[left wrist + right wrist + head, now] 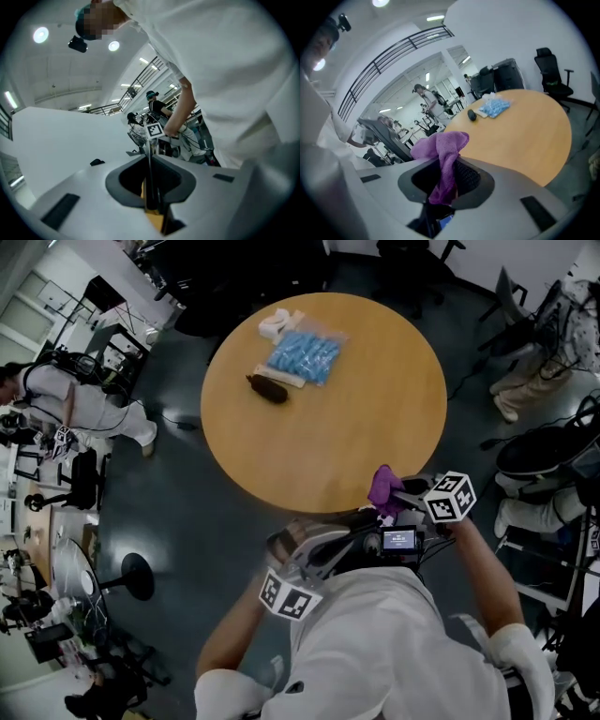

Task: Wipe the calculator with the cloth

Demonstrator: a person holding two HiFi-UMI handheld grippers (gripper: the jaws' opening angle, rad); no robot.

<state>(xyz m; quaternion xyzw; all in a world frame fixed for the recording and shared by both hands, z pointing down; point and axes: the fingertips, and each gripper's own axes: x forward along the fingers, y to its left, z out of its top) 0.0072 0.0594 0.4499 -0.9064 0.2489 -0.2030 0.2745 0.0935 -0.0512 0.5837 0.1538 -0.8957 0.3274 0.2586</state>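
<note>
Our right gripper [446, 183] pinches a crumpled purple microfibre cloth [440, 145] at the near edge of the round wooden table [356, 427]. Our left gripper [151, 192] is off that edge, close to our body, and is clamped on a thin dark flat slab [150, 173]. We see the slab edge-on, so too little of it shows to name it. A clear bag of blue pieces [305, 354] lies on the table's far side.

left tool [152, 199]: jaws pinched on edge-on calculator [150, 178], held near level | right tool [444, 180]: jaws pinched on cloth [443, 145], tilted down
</note>
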